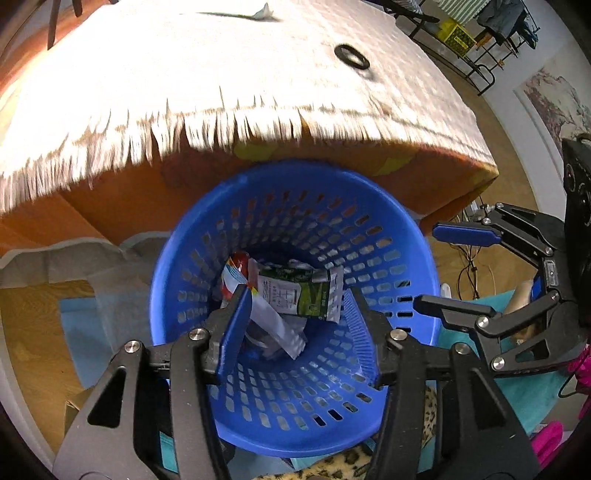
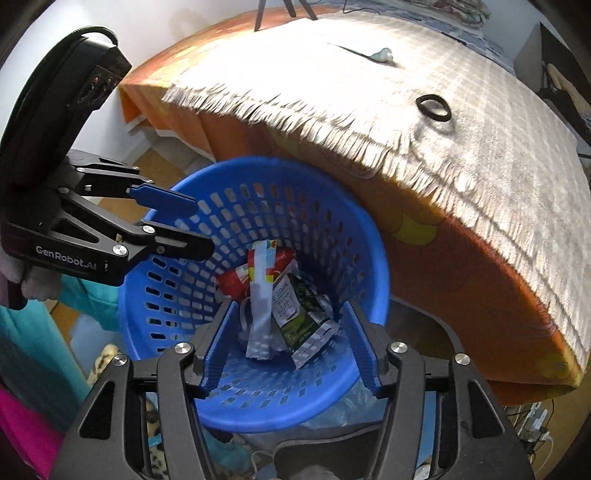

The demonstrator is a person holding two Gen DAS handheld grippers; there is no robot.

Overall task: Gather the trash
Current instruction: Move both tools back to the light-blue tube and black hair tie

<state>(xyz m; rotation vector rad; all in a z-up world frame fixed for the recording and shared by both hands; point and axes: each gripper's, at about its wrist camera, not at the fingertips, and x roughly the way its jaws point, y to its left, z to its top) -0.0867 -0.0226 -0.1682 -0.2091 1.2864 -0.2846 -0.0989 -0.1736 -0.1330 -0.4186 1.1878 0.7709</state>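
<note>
We hold our left gripper (image 1: 295, 325) and right gripper (image 2: 290, 343) over the blue basket (image 1: 406, 229), both with fingers apart and empty, so trash can drop in. Wrappers and a green milk carton (image 2: 295, 314) lie at the bottom. Far on the table, a crumpled scrap (image 1: 263, 12) and a black ring (image 1: 352, 56) wait. Nothing blocks us.

A lived-in home room. A fringed cloth (image 1: 229, 74) covers an orange-draped bench (image 1: 369, 177). A clothes rack (image 1: 491, 33) stands on wooden floor (image 1: 33, 332).
</note>
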